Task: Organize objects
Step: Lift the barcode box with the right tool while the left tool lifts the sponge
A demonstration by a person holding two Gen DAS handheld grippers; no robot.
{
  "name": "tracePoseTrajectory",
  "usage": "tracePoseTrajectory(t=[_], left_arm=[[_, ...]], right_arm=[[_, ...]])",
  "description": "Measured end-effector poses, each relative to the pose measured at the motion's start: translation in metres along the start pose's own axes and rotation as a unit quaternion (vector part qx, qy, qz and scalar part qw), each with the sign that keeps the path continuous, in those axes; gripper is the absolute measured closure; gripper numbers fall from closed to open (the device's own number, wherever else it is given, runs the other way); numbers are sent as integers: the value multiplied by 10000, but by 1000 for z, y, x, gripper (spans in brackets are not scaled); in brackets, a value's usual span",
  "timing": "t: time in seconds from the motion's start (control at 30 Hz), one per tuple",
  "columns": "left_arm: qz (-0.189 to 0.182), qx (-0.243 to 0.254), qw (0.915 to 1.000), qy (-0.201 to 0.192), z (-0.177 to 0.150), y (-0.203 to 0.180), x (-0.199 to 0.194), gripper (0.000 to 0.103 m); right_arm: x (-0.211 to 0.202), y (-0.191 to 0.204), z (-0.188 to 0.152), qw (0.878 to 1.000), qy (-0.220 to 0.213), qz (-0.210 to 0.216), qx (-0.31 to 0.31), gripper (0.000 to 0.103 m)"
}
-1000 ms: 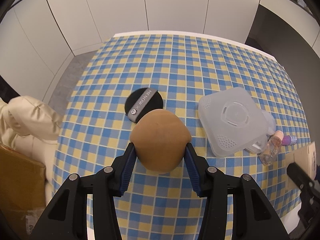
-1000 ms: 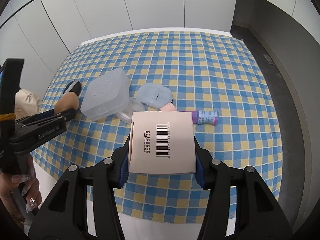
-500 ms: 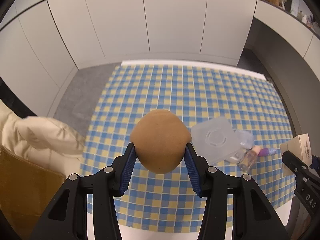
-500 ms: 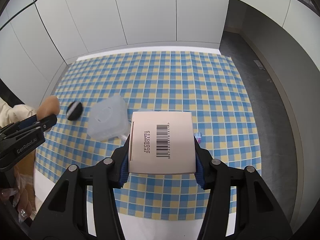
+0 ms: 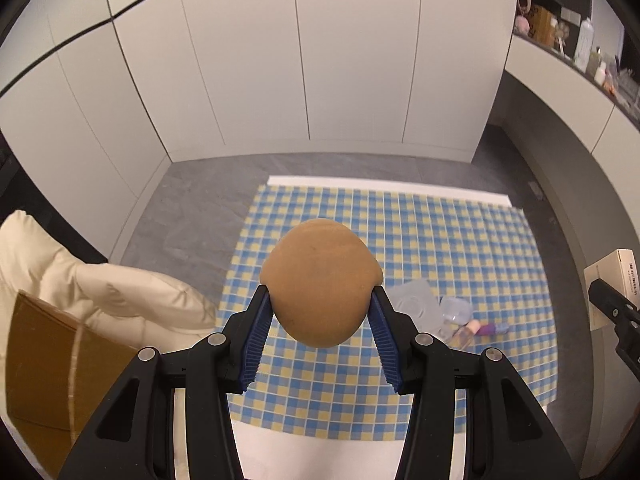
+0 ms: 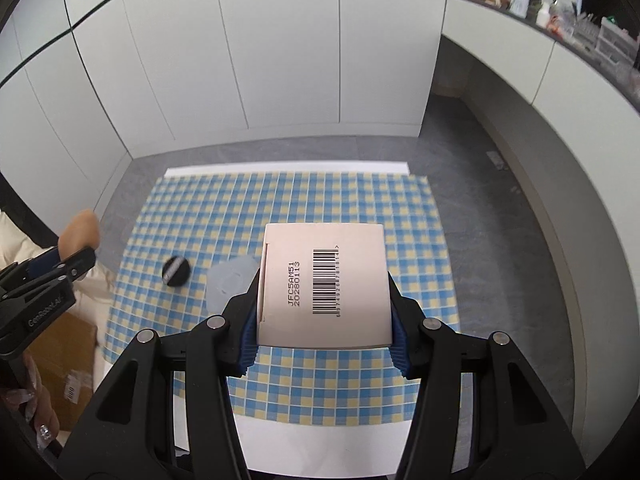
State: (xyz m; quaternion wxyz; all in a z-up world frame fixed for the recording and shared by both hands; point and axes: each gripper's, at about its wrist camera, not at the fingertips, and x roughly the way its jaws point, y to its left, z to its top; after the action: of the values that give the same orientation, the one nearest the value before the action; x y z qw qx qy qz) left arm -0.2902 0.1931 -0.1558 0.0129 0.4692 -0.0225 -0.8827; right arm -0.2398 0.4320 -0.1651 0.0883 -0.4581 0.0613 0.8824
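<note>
My left gripper (image 5: 320, 300) is shut on a tan egg-shaped makeup sponge (image 5: 320, 280), held high above the checked tablecloth (image 5: 440, 232). My right gripper (image 6: 324, 280) is shut on a pale pink box with a barcode (image 6: 324, 284), also well above the table. Each gripper shows at the edge of the other's view: the left gripper (image 6: 76, 256) with the sponge (image 6: 80, 232) at the left, the box (image 5: 612, 276) at the right. On the cloth lie a translucent plastic case (image 5: 412, 300), a small foundation bottle (image 5: 466, 330) and a purple tube (image 5: 496, 328).
A black round compact (image 6: 176, 272) lies on the left part of the cloth beside the translucent case (image 6: 232, 276). A cardboard box (image 5: 40, 380) and a cream padded coat (image 5: 100, 292) sit left of the table. White cabinets stand behind; a cluttered shelf (image 6: 560, 12) runs along the right.
Both grippers have risen a good way with their loads; the table looks smaller and farther below, and more floor and cabinet wall show. Both grips are unchanged.
</note>
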Motion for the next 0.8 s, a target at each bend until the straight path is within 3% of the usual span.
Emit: tracePoseTrajectory(t=[0.3, 0.8], left_arm=[[183, -66, 9990, -407, 34, 8, -65, 54], [52, -112, 9960, -890, 54, 14, -146, 54]], right_arm=[[-65, 6, 37, 9995, -270, -92, -120, 49], [-155, 29, 68, 9967, -692, -95, -422, 49]])
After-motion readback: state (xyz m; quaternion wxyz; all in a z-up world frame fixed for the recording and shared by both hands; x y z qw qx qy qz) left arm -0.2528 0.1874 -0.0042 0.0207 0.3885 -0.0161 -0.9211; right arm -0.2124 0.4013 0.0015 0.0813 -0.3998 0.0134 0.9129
